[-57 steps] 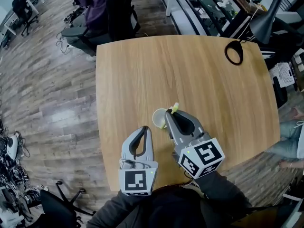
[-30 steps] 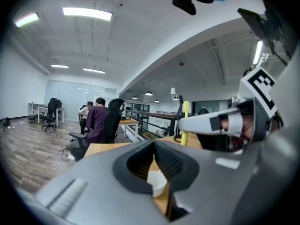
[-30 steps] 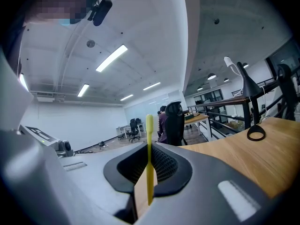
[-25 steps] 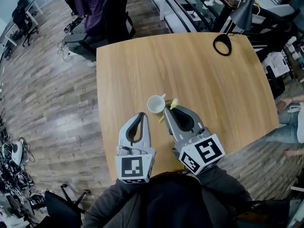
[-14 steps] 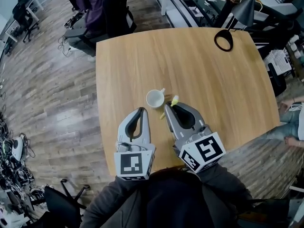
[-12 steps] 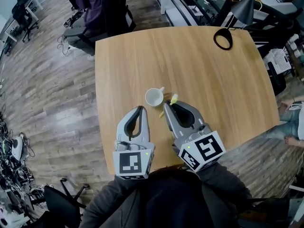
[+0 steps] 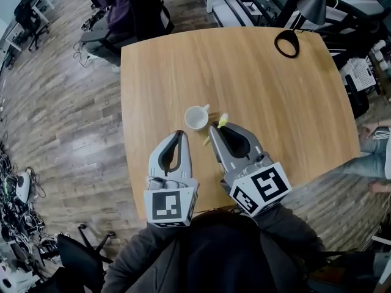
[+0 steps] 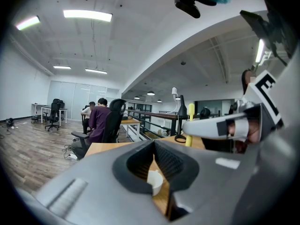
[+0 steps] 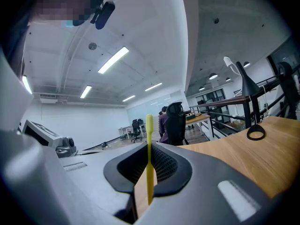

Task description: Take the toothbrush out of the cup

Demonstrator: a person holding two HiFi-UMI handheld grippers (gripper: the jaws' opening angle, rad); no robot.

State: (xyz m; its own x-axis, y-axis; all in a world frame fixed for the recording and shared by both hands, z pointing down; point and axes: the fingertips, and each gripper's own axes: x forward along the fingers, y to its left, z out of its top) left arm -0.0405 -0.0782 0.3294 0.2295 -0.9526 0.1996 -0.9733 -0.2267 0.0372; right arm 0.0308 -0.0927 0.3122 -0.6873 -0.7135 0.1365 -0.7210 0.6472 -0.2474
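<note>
A white cup (image 7: 197, 117) stands upright on the wooden table (image 7: 263, 84); it holds nothing. My right gripper (image 7: 214, 129) hovers just right of the cup, shut on a yellow toothbrush (image 7: 223, 121). The brush's lower end (image 7: 206, 143) sticks out below the jaws, clear of the cup. In the right gripper view the toothbrush (image 9: 149, 172) stands upright, pinched between the jaws. My left gripper (image 7: 180, 133) sits near the cup's front left, shut with nothing in it. Through its jaws I see the cup (image 8: 155, 182), with the toothbrush (image 8: 190, 125) to the right.
A black desk lamp with a ring base (image 7: 287, 43) stands at the table's far right corner. An office chair (image 7: 143, 8) with a seated person is beyond the far edge. Another person's leg (image 7: 372, 160) shows off the right edge.
In the earliest frame the right gripper held the toothbrush at the cup's rim; it now holds it clear, to the cup's right. Both grippers have kept still over the last second.
</note>
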